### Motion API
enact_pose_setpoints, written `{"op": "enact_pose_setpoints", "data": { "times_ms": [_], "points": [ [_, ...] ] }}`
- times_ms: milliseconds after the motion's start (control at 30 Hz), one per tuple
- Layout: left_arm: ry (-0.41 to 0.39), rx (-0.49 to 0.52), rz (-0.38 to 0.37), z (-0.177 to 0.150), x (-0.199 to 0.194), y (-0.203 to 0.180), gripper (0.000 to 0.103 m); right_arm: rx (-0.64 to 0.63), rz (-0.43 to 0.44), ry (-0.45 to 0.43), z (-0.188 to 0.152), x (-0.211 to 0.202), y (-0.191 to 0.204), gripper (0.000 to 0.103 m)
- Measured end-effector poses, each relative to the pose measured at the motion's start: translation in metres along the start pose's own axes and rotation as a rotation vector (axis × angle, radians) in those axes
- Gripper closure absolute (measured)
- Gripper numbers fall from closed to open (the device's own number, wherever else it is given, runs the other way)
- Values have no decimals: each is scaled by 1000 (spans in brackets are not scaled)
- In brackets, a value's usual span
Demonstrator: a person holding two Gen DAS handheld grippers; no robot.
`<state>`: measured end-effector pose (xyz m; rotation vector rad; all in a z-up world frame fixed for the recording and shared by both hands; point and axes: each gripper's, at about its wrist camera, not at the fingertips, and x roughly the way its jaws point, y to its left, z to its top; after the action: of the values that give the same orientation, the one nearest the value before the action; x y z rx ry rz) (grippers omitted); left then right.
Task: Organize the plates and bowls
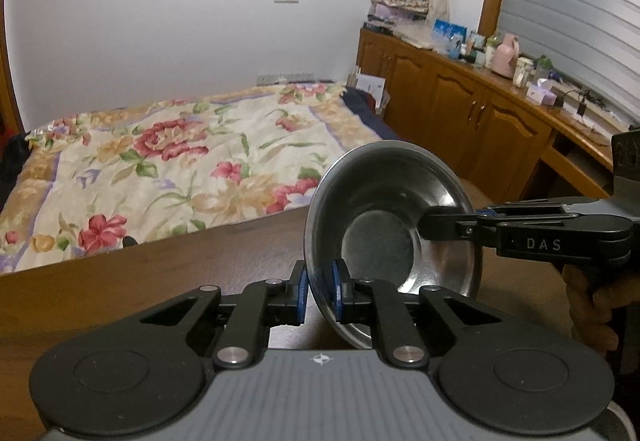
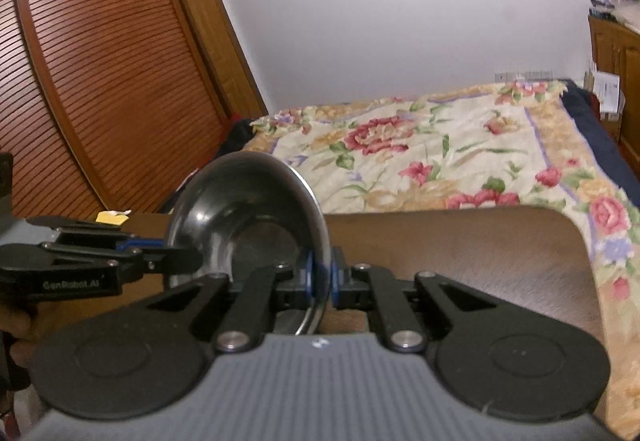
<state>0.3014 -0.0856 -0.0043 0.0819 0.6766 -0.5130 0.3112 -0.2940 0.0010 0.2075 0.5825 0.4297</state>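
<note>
Nearest each camera, a pair of tongs is clamping the rim of one steel bowl [image 1: 394,217]. The left tongs [image 1: 318,291] are pinching the rim edge-on between their blue pads, and the right tongs [image 2: 320,275] are doing the same at another part of the rim, one finger inside and one outside. The bowl is being held tilted almost on its side, in the air above the brown worktop [image 2: 460,249], toward that surface's near edge; it does not seem to be resting on it.

The step looks like a two-handed carry or a hand-over. To do it well, one pair should be keeping its pinch firm while the other is letting go slowly, since thin polished steel is likely to slip or swing on so small a contact. Levelling the bowl before lowering it would help it settle flat.

Counting: one bowl, no plates visible, two tongs. The bottom right corner of the left view is showing a pale curved edge, too little to name.

Beyond the worktop's far edge a floral bed [image 1: 180,161] is lying.
</note>
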Motion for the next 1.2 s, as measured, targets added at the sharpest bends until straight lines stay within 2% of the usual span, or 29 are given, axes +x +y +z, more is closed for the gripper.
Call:
{"op": "enact_pose_setpoints", "data": {
  "times_ms": [367,733,1200],
  "points": [
    [-64,27,-20,1,-35,-14,89,-47,-28,-59,6,-34,16,94],
    [-117,45,-34,-4,-78,-20,89,-78,-20,-109,4,-68,38,94],
    [-162,59,-45,-26,-130,-38,89,-105,-19,-124,-8,-108,60,94]
  ]
}}
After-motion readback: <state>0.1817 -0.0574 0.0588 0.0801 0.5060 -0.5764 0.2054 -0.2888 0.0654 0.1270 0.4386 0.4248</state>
